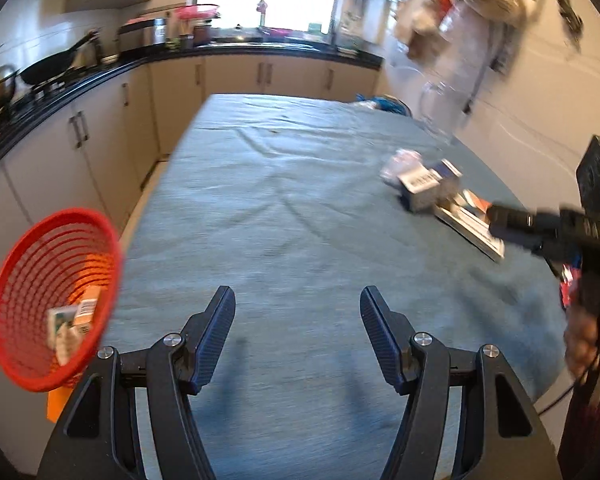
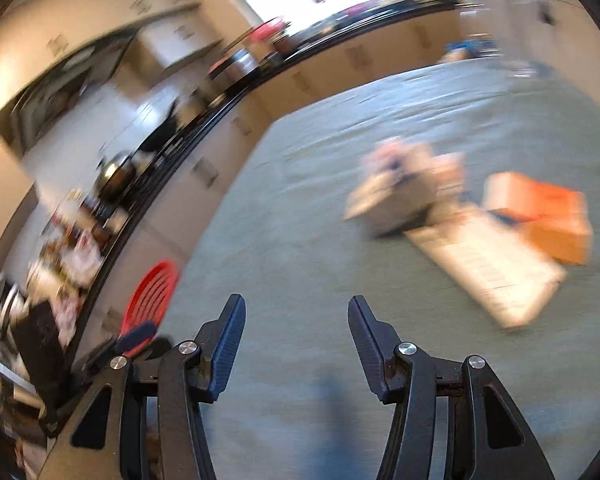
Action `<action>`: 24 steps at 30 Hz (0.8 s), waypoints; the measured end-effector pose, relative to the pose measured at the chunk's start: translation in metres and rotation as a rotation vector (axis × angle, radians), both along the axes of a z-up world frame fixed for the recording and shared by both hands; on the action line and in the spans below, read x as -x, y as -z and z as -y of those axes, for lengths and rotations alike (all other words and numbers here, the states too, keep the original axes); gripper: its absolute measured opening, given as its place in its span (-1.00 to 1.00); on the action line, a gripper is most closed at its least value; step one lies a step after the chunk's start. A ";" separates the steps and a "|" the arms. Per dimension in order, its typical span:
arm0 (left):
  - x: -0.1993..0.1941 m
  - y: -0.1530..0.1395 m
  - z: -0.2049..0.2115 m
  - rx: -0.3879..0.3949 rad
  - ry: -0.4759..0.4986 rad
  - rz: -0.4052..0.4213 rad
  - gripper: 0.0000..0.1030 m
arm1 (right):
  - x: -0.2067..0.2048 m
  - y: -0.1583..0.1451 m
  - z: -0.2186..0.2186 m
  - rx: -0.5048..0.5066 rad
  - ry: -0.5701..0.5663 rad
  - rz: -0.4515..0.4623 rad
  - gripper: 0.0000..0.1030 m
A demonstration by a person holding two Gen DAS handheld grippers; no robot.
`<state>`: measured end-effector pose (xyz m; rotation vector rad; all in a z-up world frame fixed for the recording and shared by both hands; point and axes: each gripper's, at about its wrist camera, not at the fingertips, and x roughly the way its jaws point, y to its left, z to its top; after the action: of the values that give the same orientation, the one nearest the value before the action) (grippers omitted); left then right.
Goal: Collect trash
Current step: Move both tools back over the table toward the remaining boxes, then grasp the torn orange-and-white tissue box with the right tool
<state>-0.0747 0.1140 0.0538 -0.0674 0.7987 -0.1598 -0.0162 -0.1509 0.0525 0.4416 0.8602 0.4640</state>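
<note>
My left gripper (image 1: 298, 296) hovers open over the blue-grey tablecloth (image 1: 284, 200) with nothing between its fingers. A red mesh basket (image 1: 56, 300) sits at the table's left edge and holds a few small cartons (image 1: 74, 320). At the right of the table lies a blurred pile of trash: a white and blue box (image 1: 424, 184) and a flat carton (image 1: 468, 228). The right gripper (image 1: 500, 218) reaches in beside that carton. In the right wrist view the right gripper (image 2: 296, 308) is open and empty, short of a white box (image 2: 396, 200), a flat carton (image 2: 488, 268) and an orange box (image 2: 540, 212).
A dark kitchen counter (image 1: 80, 80) with a wok (image 1: 56, 64) and pots runs along the left and far sides, above pale cabinets. Bags (image 1: 452, 20) hang on the wall at the right. A person's hand (image 1: 584, 340) holds the right gripper. The red basket (image 2: 152, 292) shows at lower left.
</note>
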 end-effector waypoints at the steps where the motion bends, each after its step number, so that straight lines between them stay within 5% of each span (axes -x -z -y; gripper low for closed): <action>1: -0.003 0.002 0.007 -0.004 0.014 -0.008 0.24 | -0.004 0.000 0.021 -0.007 0.051 -0.006 0.12; 7: -0.021 0.013 0.040 -0.017 0.086 -0.043 0.24 | -0.036 0.009 0.098 0.026 0.288 -0.061 0.12; 13: -0.031 0.016 0.055 -0.017 0.127 -0.050 0.24 | -0.064 0.039 0.119 -0.001 0.354 -0.168 0.06; 15: -0.033 0.019 0.057 -0.023 0.133 -0.056 0.24 | -0.060 0.046 0.124 -0.051 0.311 -0.173 -0.12; 24: -0.034 0.019 0.052 -0.024 0.127 -0.060 0.24 | -0.010 0.024 0.046 -0.128 -0.118 -0.145 -0.10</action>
<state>-0.0409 0.0621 0.0350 0.0017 0.8649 -0.2688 -0.0058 -0.1971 0.0283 0.5490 1.0038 0.6030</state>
